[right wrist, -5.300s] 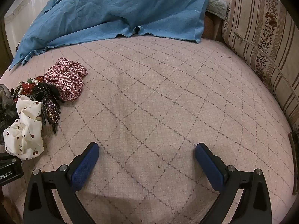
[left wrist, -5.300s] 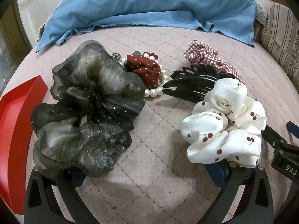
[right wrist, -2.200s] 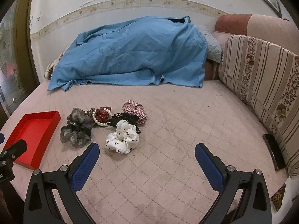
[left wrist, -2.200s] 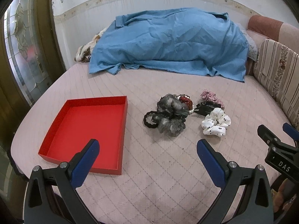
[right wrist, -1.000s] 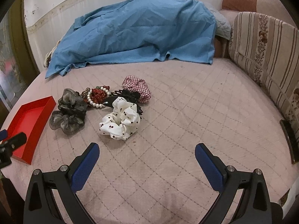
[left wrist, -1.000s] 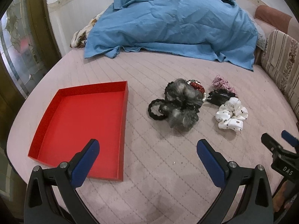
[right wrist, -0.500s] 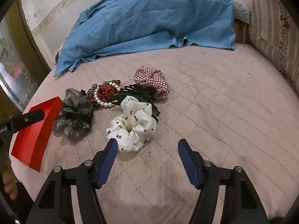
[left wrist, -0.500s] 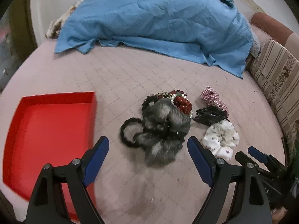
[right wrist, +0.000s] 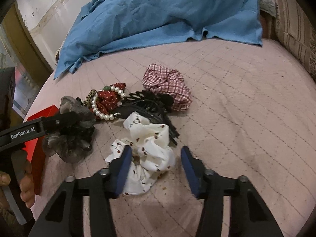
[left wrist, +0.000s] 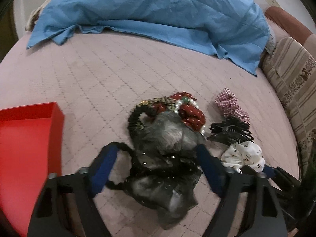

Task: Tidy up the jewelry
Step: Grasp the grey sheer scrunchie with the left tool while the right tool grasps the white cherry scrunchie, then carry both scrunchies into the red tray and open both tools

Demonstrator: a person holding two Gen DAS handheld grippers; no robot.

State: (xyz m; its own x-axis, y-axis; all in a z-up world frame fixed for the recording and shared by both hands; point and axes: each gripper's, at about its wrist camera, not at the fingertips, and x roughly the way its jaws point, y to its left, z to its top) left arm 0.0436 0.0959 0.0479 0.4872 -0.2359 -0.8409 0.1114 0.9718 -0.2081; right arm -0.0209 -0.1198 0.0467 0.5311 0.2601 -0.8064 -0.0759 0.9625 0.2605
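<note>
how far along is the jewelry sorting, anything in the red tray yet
Nothing looks done: the visible part of the red tray is bare. In hand: the left gripper is open around the grey organza scrunchie, and the right gripper is open over the white cherry scrunchie. Neither is gripped yet. Still on the bed: the pearl bracelet, black claw clip and plaid scrunchie.

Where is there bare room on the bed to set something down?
Bare quilt lies right of the checked scrunchie toward the striped cushion, and between the blue sheet and the pile. The red tray looks bare. It is crowded around the grey scrunchie and white scrunchie.
</note>
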